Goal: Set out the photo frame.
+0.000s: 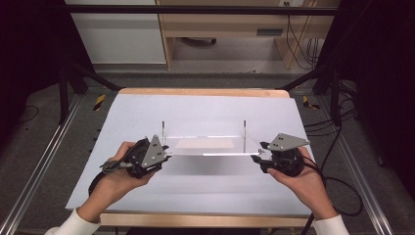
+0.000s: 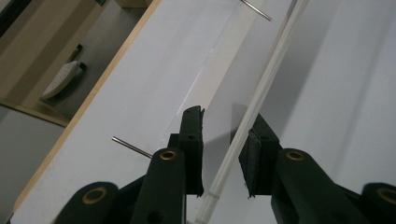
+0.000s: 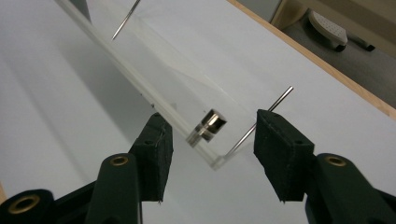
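A clear acrylic plate stands slightly raised on the white table sheet, with thin metal pins upright at its back corners. My left gripper is at the plate's left end. In the left gripper view its jaws straddle the plate's edge; one pad lies close against it, and a gap shows at the other. My right gripper is at the right end. In the right gripper view the gripper stands wide around the corner, clear of a small metal standoff and a pin.
A pale rectangle lies under the plate. The table's wooden rim runs along the back. A foot pedal sits on the floor beyond it. Black cables trail to the right. Dark frame posts stand at both sides.
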The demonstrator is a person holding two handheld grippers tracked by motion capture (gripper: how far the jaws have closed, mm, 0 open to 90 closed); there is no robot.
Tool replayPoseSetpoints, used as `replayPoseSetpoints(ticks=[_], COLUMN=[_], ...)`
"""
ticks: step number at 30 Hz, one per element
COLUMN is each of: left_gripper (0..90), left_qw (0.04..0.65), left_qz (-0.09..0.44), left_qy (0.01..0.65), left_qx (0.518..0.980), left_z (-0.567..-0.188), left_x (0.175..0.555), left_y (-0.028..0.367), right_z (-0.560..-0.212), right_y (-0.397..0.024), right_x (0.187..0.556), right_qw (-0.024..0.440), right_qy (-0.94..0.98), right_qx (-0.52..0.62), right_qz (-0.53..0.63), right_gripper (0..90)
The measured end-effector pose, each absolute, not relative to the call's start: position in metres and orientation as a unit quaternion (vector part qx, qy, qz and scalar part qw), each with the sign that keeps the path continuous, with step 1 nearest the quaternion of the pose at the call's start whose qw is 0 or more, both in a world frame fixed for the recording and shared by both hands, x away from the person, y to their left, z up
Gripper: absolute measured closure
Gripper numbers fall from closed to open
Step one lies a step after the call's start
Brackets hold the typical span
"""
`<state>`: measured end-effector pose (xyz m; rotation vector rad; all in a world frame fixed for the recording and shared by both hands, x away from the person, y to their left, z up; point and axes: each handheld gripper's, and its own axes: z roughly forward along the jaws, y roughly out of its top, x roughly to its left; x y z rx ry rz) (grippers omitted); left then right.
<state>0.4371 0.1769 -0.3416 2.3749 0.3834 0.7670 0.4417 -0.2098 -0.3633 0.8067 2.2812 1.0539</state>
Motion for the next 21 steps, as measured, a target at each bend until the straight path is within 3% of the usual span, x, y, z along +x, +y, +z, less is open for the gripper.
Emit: replayPoseSetpoints(ticks=[2, 4, 21], left_gripper=[71.5, 71.5, 69.4], left_qw=[0.304, 0.305, 0.322], left_qz=[0.286, 0.283, 0.260], left_qy=[0.147, 0.147, 0.163], left_qx=[0.897, 0.897, 0.896], left_z=[-0.340, -0.339, -0.326], left_x=[0.439, 0.441, 0.457], left_y=[0.177, 0.178, 0.186], right_z=[-0.366, -0.368, -0.350], right_y=[-0.207, -0.205, -0.198], right_x=[0.445, 0.448, 0.456], right_qw=[0.254, 0.267, 0.243], right_qy=[0.841, 0.838, 0.843], right_qx=[0.288, 0.283, 0.297], right_qz=[0.381, 0.383, 0.378], right_gripper=[49.4, 56.7, 59.0])
